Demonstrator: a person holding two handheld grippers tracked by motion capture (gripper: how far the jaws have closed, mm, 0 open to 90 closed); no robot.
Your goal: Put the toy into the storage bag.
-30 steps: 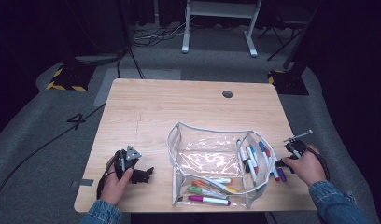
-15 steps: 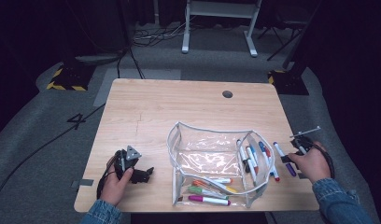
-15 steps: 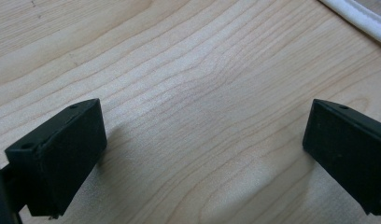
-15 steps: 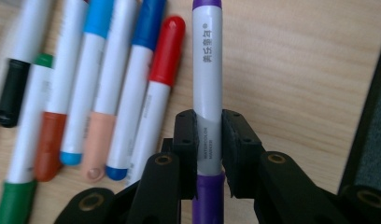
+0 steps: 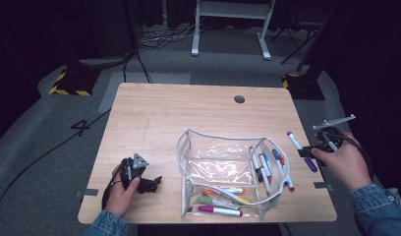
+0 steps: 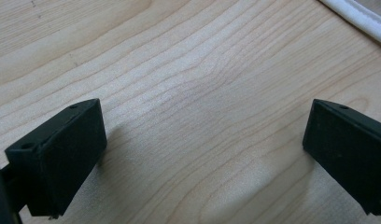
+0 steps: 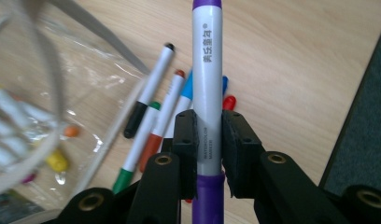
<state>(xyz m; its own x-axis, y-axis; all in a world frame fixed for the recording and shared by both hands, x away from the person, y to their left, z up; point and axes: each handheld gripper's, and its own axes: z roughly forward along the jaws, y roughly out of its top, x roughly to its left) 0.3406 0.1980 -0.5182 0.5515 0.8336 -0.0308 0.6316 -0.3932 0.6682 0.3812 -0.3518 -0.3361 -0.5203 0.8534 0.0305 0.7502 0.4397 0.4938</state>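
**Gripping a purple marker above the table's right edge**

Clamped between the pads of the right gripper [image 7: 208, 140] is a purple marker [image 7: 207, 84], white-barrelled with purple ends; earlier frames are given, and the jaws have just been closing onto it. In the high view the right gripper [image 5: 306, 151] holds that marker [image 5: 300, 149] off the wood, near the right edge of the wooden table [image 5: 179, 113], just beside the clear zip pouch [image 5: 223, 162].

Around it: the pouch lies open between the two hands, its white-trimmed rim [image 6: 361, 16] crossing a corner of the left gripper view. Loose markers [image 5: 270, 164] lie at the pouch's right end, directly between the pouch and the held marker; the right gripper view shows five of them side by side, with black, green, orange-red, blue and red ends [image 7: 146, 112]. Three more markers [image 5: 220, 201] lie at the pouch's near side, magenta, green and orange; whether they are inside the plastic cannot be told. A round cable hole [image 5: 239, 99] sits toward the table's far side.

The left gripper [image 5: 142, 179] rests on the table near the left front corner, its jaws wide apart over bare wood [image 6: 202, 116], nothing between them.
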